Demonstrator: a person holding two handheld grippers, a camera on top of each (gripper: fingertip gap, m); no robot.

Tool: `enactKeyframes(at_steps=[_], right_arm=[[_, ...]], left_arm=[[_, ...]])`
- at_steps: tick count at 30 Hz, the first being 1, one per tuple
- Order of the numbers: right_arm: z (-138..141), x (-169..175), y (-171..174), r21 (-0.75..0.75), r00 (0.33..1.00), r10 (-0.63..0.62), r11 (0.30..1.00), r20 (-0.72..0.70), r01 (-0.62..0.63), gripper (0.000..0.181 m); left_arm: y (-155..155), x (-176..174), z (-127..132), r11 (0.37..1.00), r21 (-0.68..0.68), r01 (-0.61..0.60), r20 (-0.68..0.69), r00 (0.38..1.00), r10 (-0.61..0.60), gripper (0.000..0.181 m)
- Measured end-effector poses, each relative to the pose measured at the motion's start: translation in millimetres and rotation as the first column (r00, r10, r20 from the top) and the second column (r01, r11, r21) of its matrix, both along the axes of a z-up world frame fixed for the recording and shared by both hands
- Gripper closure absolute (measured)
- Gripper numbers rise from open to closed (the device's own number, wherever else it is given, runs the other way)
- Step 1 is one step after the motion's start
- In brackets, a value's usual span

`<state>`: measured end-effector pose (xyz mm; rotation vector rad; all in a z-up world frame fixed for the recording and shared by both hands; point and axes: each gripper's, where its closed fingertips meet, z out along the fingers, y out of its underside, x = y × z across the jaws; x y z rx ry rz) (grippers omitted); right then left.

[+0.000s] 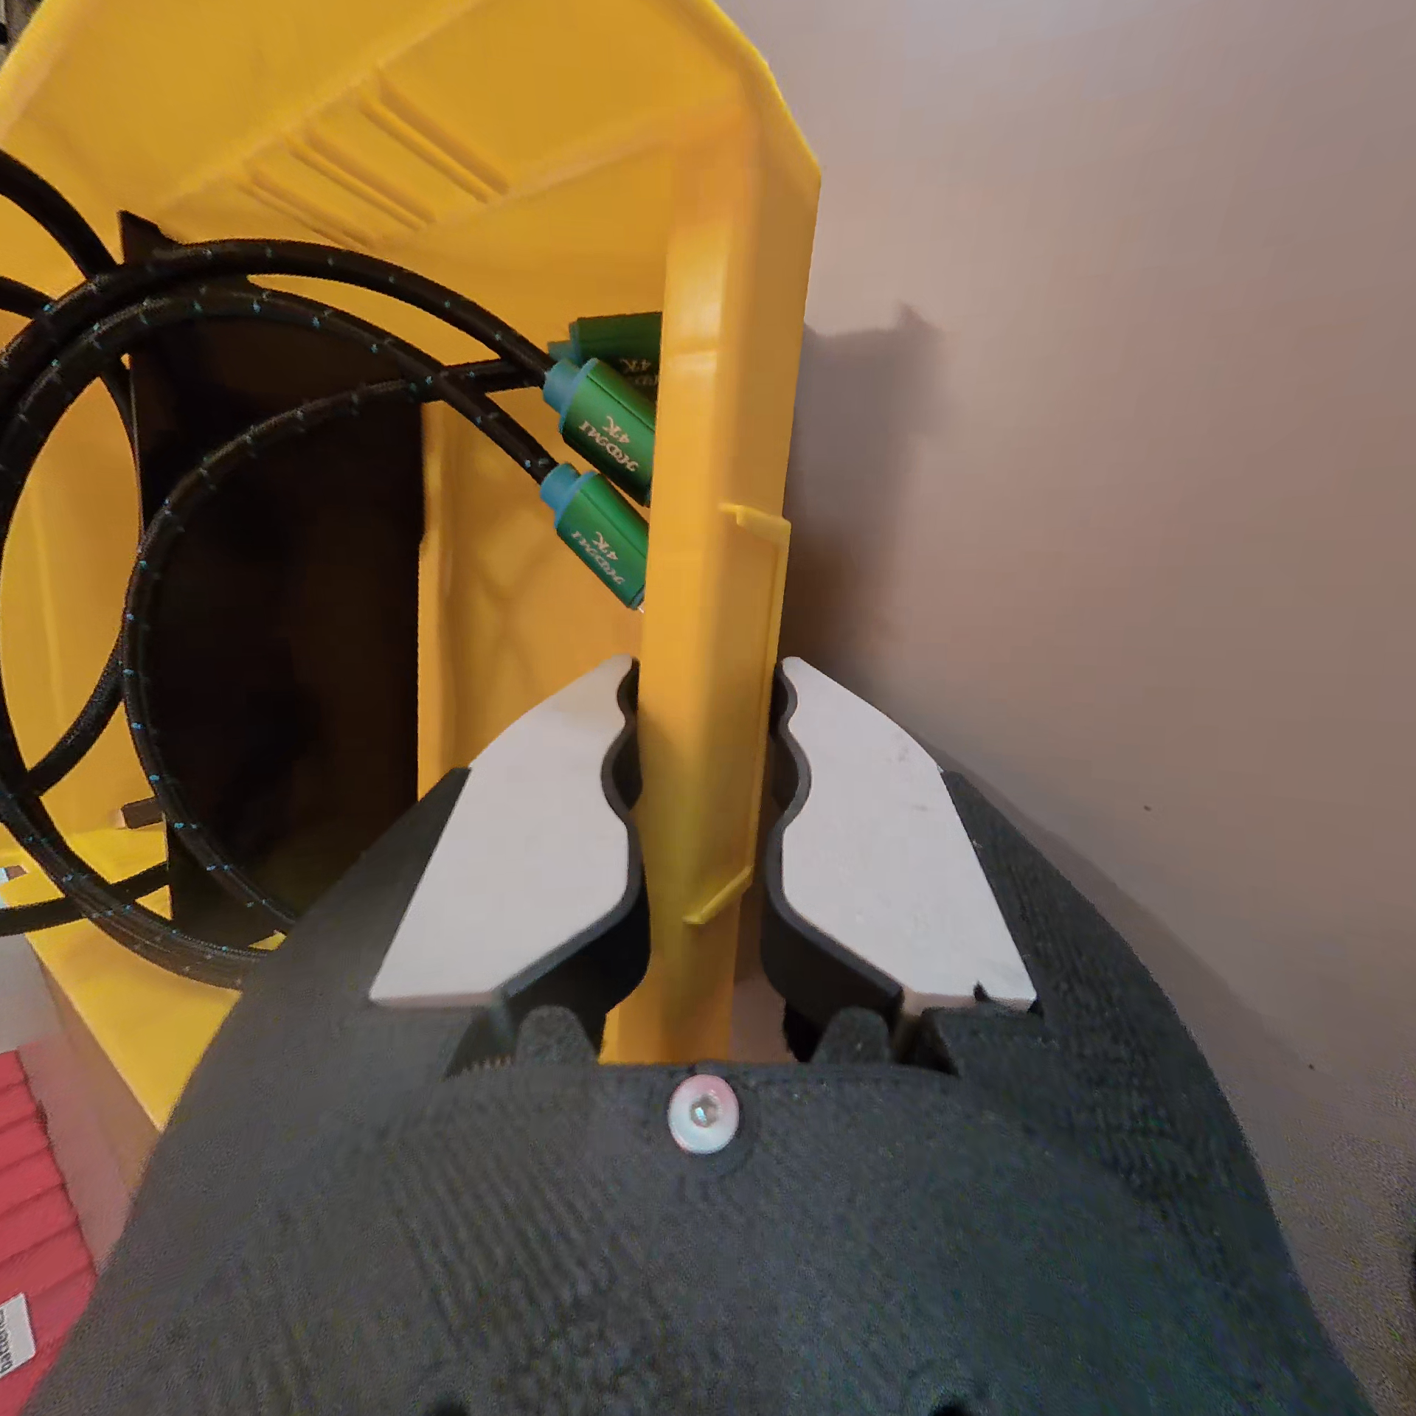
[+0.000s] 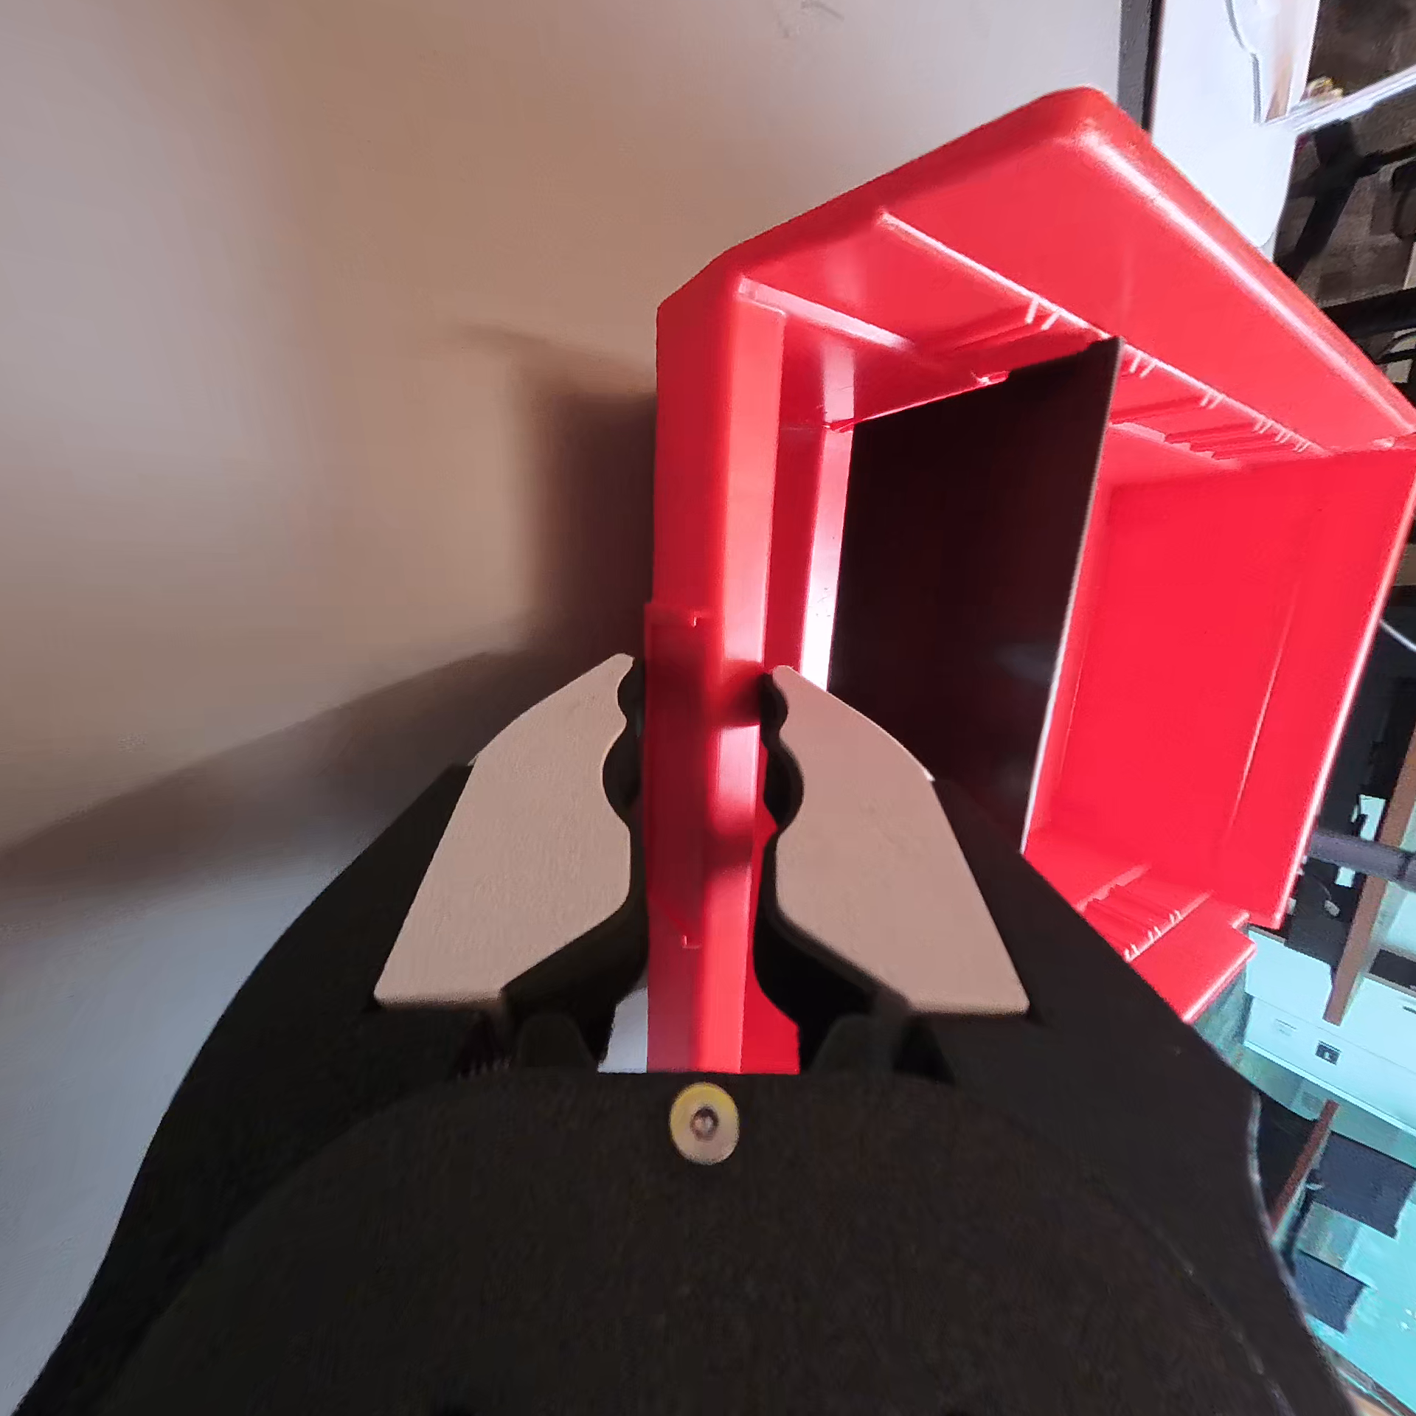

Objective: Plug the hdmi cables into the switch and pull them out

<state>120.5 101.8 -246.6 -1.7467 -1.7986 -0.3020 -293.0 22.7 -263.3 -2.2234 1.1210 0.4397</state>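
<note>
- Left gripper [image 1: 705, 674]: both jaws are closed against the front wall of a yellow bin [image 1: 712, 536], one finger inside the wall and one outside. The wall runs up between the pale finger plates.
- Yellow bin: seen from its open side, with a moulded clip on the outer face of the gripped wall. A black divider panel [image 1: 283, 613] stands inside it.
- HDMI cables [image 1: 230, 475]: black braided leads with blue flecks lie coiled in loops inside the yellow bin, in front of the divider. Their green plugs [image 1: 605, 429] point towards the gripped wall; two are clearly visible and a third shows partly behind them. None is held by either gripper.
- Switch: cannot be identified in either view.
- Red object [image 1: 38, 1195]: a ribbed red surface sits at the lower left edge of the left wrist view, below the yellow bin. It carries a small white label.
- Right gripper [image 2: 701, 674]: its jaws are closed on the front wall of a red bin [image 2: 1195, 613], one finger on each side of it.
- Red bin: tilted, with its open side towards the camera. A dark divider panel [image 2: 973, 613] stands inside, and no cables show in the visible part.
- Background: a plain beige wall [image 2: 306, 306] lies behind both bins. Blurred shelving [image 2: 1348, 1073] shows at the right edge of the right wrist view.
</note>
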Motion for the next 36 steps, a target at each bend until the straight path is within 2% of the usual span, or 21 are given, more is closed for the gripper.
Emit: enactKeyframes(at_steps=[5,8,9,11,13,16,19,22,23,27,30,34,35,36], right_arm=[[0.2,3.5,15.5,-0.007,0.999,-0.033,0.999,0.017,0.033,0.152],[4.1,5.9,21.1,0.047,0.996,-0.085,0.995,0.023,0.083,0.147],[9.1,3.1,20.2,0.069,0.994,-0.105,0.992,-0.005,0.105,0.143],[28.1,-17.8,8.3,0.061,0.979,-0.103,0.991,-0.176,0.115,0.14],[53.0,-45.4,-7.3,0.012,0.907,-0.099,0.993,-0.408,0.114,0.141],[81.3,-76.8,-22.1,-0.044,0.746,-0.093,0.995,-0.659,0.085,0.142],[89.4,-96.3,-22.9,-0.087,0.583,-0.119,0.993,-0.804,0.083,0.143],[77.1,-106.6,-19.9,-0.081,0.501,-0.114,0.993,-0.858,0.086,0.145],[70.6,-108.4,-20.1,-0.074,0.5,-0.107,0.994,-0.86,0.086,0.146],[60.0,-114.6,-31.4,0.084,0.608,0.036,0.995,-0.793,0.052,0.147],[58.5,-118.6,-38.7,0.099,0.614,0.063,0.995,-0.787,0.025,0.149],[50.4,-118.5,-38.1,0.068,0.619,0.045,0.998,-0.784,0.014,0.152],[48.2,-118.2,-37.8,0.054,0.617,0.036,0.998,-0.786,0.011,0.153],[46.5,-117.7,-37.5,0.044,0.615,0.028,0.999,-0.788,0.012,0.154]], left_arm=[[5.8,-3.5,0.1,1.0,0.003,-0.021,0.0,1.0,0.021,0.149],[7.1,-7.5,0.3,0.999,0.016,-0.033,0.01,0.999,0.033,0.148],[7.2,-9.3,0.8,0.999,0.027,-0.045,0.021,0.999,0.044,0.147],[4.1,-9.6,6.1,0.997,0.061,-0.049,0.056,0.997,0.046,0.143],[-4.4,0.3,21.2,0.997,0.075,-0.033,0.168,0.986,0.02,0.14],[-12.9,9.2,62.9,0.99,0.141,-0.031,0.337,0.941,-0.019,0.141],[-9.8,-14.5,110.2,0.962,0.254,-0.099,0.332,0.943,0.009,0.145],[0.1,-47.3,145.3,0.937,0.314,-0.155,0.281,0.958,0.064,0.147],[5.2,-56.6,152.6,0.936,0.312,-0.166,0.27,0.959,0.08,0.148],[31.9,-90.7,159.9,0.951,0.252,-0.178,0.159,0.977,0.14,0.144],[52.2,-103.4,146.9,0.97,0.188,-0.152,0.04,0.988,0.147,0.139],[76.8,-99.5,118.3,0.99,0.095,-0.104,-0.07,0.991,0.111,0.136],[83.4,-99.3,114.2,0.991,0.091,-0.096,-0.102,0.989,0.105,0.14],[90.1,-100.4,113.8,0.991,0.103,-0.085,-0.145,0.984,0.1,0.152]])
